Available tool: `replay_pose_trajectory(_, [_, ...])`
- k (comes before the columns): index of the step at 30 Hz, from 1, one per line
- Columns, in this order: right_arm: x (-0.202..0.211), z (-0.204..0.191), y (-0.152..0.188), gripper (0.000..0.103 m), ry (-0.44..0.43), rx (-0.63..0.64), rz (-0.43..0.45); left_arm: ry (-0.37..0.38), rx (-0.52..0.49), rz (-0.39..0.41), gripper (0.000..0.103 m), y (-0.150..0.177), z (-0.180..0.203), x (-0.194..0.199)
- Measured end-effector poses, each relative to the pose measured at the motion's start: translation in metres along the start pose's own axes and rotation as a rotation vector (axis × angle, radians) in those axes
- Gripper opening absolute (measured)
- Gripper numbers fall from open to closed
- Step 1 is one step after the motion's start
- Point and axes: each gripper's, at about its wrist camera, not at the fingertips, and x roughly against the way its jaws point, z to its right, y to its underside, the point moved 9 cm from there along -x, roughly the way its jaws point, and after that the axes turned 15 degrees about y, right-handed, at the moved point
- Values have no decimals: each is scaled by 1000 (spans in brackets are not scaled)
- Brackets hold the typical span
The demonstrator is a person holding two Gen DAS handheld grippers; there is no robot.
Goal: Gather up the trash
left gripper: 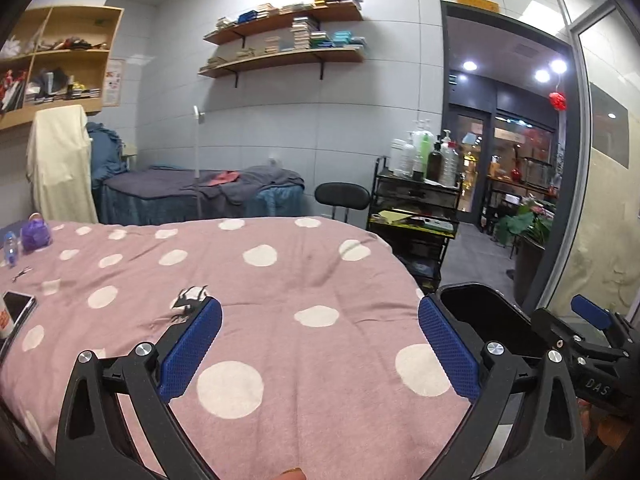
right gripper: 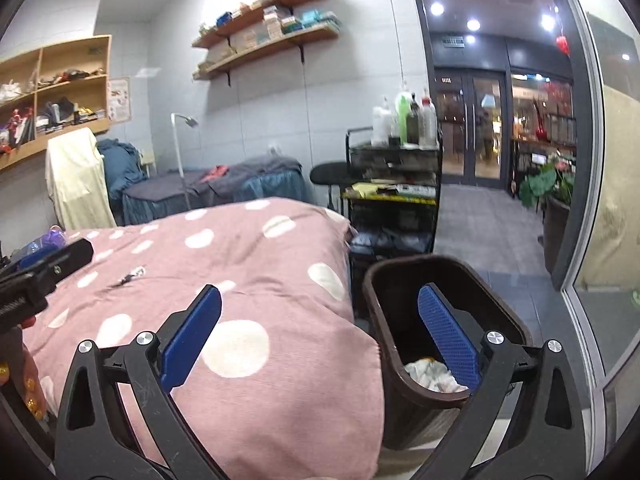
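My left gripper is open and empty above a bed with a pink polka-dot blanket. Black scraps lie on the blanket just beyond its left pad; another small one lies far left beside a small clear cup. My right gripper is open and empty at the bed's right corner. Its right pad hangs over a dark brown trash bin with crumpled white paper inside. The same bin shows behind my left gripper's right finger.
A phone, a small bottle and a purple object sit at the bed's left. A black trolley with bottles and a stool stand beyond the bed. A second bed is against the far wall, with an open doorway to the right.
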Motion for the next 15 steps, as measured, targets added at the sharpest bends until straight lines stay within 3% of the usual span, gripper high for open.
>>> replay_pose_trajectory(4, [26,-6,-2,97,-16,-15,51,-52,38,52,97,3,-9,22])
replay_pose_trajectory(9, [47,-6,1,97,-32,-38,58,-92,9,83,97,5,-4,40])
replay_pose_trajectory(15, [54,-5,-1,97,-30,-38,70,-91,26,105,97,5,-5,51])
